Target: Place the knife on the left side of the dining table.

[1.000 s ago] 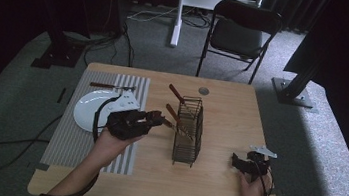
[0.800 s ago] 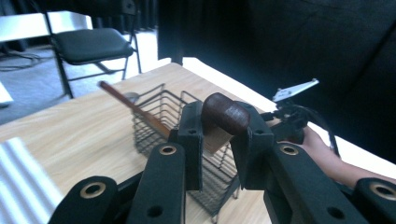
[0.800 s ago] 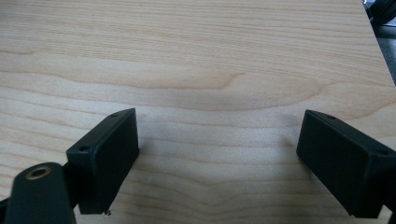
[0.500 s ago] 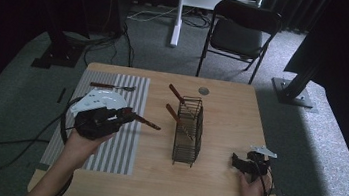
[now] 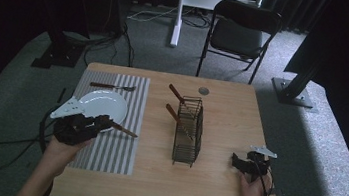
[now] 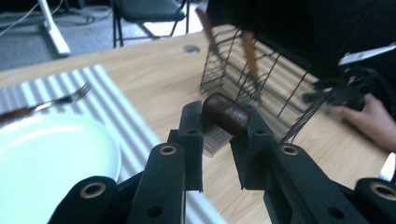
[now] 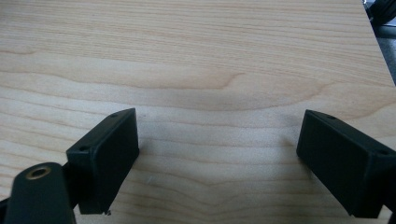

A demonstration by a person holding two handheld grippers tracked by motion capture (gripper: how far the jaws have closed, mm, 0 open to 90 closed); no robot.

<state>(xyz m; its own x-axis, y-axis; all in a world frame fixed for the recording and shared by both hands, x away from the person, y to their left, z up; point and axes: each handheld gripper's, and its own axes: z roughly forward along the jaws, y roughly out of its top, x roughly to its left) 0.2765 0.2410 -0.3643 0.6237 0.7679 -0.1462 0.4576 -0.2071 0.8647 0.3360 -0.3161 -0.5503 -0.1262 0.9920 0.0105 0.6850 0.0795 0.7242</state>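
Note:
My left gripper (image 5: 101, 122) (image 6: 219, 116) is shut on a brown-handled utensil (image 5: 125, 131) (image 6: 226, 113); the handle sticks out past the jaws toward the right. It hovers over the striped placemat (image 5: 121, 147), at the near right edge of the white plate (image 5: 101, 104) (image 6: 46, 154). A fork (image 5: 111, 86) (image 6: 51, 100) lies on the mat beyond the plate. A black wire rack (image 5: 189, 130) (image 6: 252, 70) stands mid-table with two brown handles (image 5: 175, 92) poking out of it. My right gripper (image 5: 236, 161) (image 7: 217, 154) rests open on bare wood at the near right, nothing between its jaws.
A small round disc (image 5: 204, 90) lies near the table's far edge. A folding chair (image 5: 241, 30) and a white stand leg (image 5: 178, 13) are on the floor beyond the table. Cables (image 5: 5, 148) trail off the table's left side.
My left gripper has carried the brown-handled utensil leftward, from beside the wire rack to over the placemat near the plate. The right gripper has not moved.

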